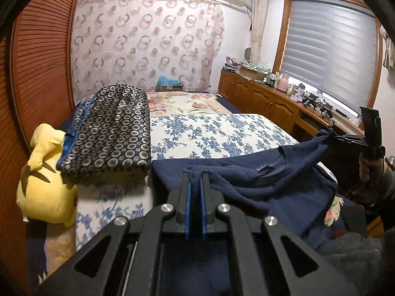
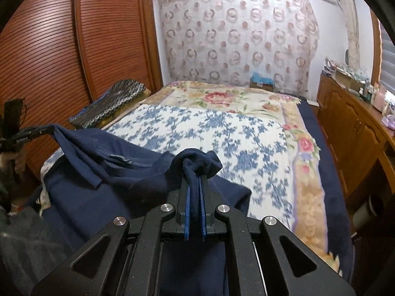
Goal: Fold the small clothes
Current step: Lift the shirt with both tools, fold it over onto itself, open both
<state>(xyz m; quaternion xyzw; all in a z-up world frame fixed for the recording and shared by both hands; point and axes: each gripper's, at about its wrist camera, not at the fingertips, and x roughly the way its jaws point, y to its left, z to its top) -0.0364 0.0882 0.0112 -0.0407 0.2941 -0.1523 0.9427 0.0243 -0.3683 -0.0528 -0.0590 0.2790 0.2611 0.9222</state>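
A navy blue garment (image 1: 259, 172) hangs stretched between both grippers above the near end of the bed. My left gripper (image 1: 196, 174) is shut on one corner of it, a thin fold of cloth pinched between the blue pads. My right gripper (image 2: 195, 175) is shut on the other corner, with a bunch of navy cloth (image 2: 200, 160) bulging past its fingertips. In the left wrist view the right gripper (image 1: 333, 137) shows at the far right with cloth trailing from it. The left gripper (image 2: 50, 130) appears at the left of the right wrist view, also gripping the garment (image 2: 103, 167).
The bed carries a blue floral blanket (image 2: 217, 138) over a flowered cover (image 2: 222, 96). A folded dark ring-patterned quilt (image 1: 111, 128) and a yellow plush toy (image 1: 47, 177) lie along the slatted wooden wardrobe (image 2: 49, 49). A wooden cabinet (image 1: 266, 96) with clutter runs under the window.
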